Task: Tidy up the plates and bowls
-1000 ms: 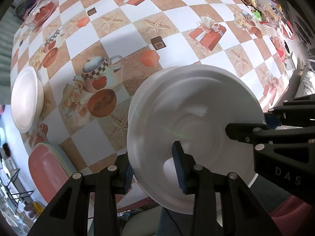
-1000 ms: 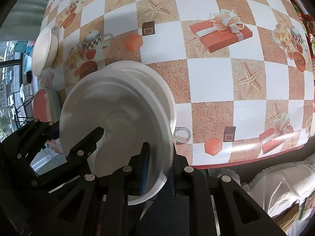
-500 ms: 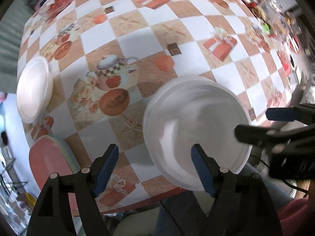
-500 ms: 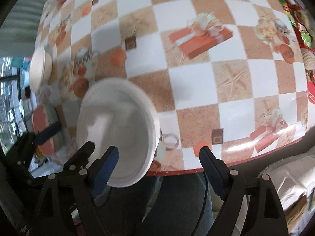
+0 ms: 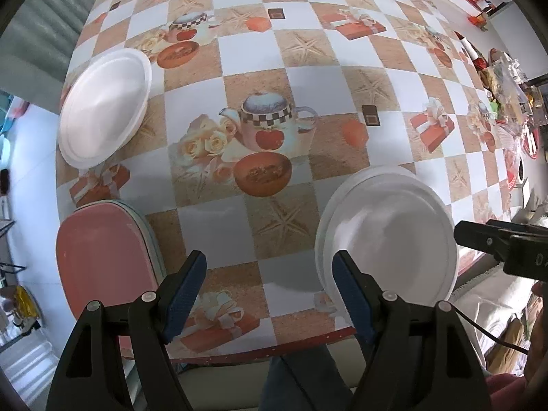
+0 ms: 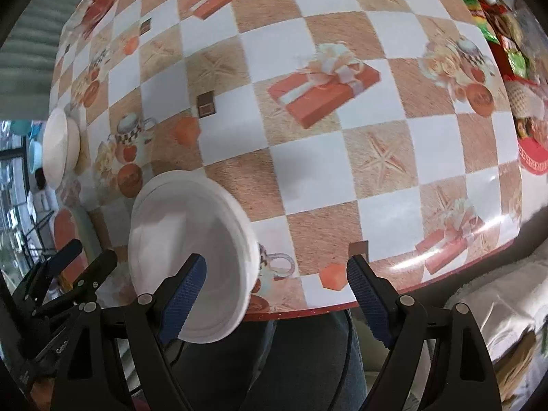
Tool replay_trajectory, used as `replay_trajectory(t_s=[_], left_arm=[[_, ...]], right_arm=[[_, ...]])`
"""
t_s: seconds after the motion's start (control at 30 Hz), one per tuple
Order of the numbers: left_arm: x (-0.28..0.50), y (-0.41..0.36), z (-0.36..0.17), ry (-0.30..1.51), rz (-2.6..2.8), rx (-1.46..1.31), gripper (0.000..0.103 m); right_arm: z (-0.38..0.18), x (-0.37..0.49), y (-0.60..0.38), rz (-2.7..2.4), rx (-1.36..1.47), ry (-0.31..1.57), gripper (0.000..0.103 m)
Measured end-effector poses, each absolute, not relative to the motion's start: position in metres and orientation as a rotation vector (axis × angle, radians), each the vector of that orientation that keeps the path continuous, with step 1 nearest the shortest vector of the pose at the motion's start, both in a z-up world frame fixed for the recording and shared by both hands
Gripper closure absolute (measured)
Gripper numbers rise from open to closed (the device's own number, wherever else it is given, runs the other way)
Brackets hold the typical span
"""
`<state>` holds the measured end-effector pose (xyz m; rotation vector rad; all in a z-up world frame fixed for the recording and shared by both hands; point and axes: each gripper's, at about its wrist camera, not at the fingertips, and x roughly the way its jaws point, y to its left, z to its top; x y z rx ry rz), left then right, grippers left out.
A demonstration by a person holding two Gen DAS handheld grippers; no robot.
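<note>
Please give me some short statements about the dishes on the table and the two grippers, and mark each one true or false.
1. The stack of white foam plates lies near the table's front edge. True.
2. The left gripper is clamped on those white plates. False: its jaws stand open with nothing between them.
3. A white foam bowl lies on the patterned tablecloth, apart from the stack. True.
4. The pink oval plate lies on top of the white stack. False: it lies apart, at the table's left corner.
5. The right gripper holds a plate. False: it is open and empty.
</note>
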<state>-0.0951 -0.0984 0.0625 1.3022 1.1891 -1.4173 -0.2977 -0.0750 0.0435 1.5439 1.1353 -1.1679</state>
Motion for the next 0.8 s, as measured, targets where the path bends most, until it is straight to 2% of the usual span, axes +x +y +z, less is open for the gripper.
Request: replay_trajectory(t_s=[0.3,0.57,0.8], left_arm=[[-0.070,-0.110,0.071,1.174,-1.386,1.249,0.024],[0.008,-0.136,0.088,1.137,-1.265,1.104,0.024],[0.069,-0.159,0.080,1.130,-1.143,1.043,0.024]], right_arm=[[0.059,-0.268,-0.118,-1.108,1.397,1.206,0.018],[0.085,-0.217,-0.175,-1.035,1.260,1.195,0.018],[0.080,-0.154,-0.205,-0.964,1.214,1.193,0.018]])
